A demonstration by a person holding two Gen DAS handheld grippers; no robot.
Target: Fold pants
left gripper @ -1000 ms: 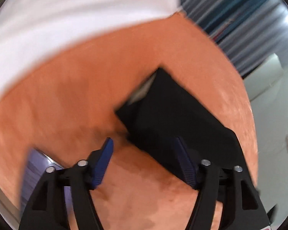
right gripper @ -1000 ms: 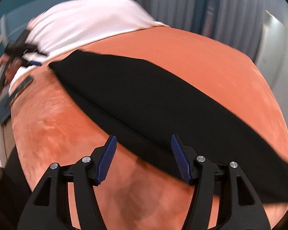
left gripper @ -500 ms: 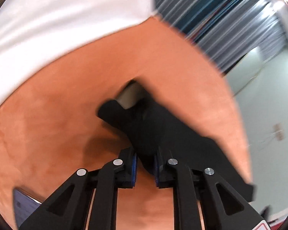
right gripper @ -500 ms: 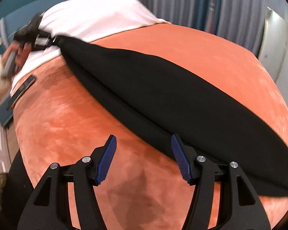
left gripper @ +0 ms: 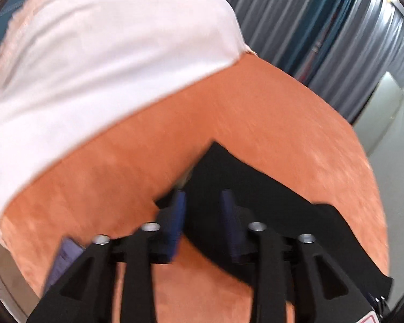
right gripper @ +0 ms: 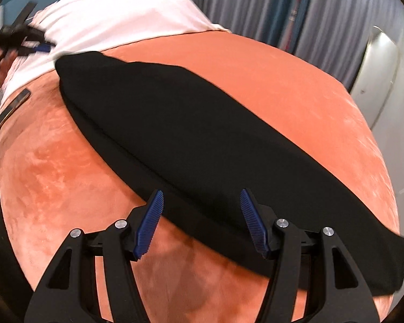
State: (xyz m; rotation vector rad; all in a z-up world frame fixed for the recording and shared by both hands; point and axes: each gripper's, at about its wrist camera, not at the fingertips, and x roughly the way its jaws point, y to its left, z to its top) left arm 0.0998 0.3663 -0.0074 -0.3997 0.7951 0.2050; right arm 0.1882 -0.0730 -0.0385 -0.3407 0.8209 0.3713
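Lengthwise, the black pants (right gripper: 202, 145) lie flat on the orange bedspread (right gripper: 296, 80), long axis running from the left gripper (left gripper: 202, 202) (jaws parted, off the cloth) to the nearer, wide-open right gripper (right gripper: 202, 202), empty above their edge.

No legible text, label, brand, number or sign anywhere in either view.
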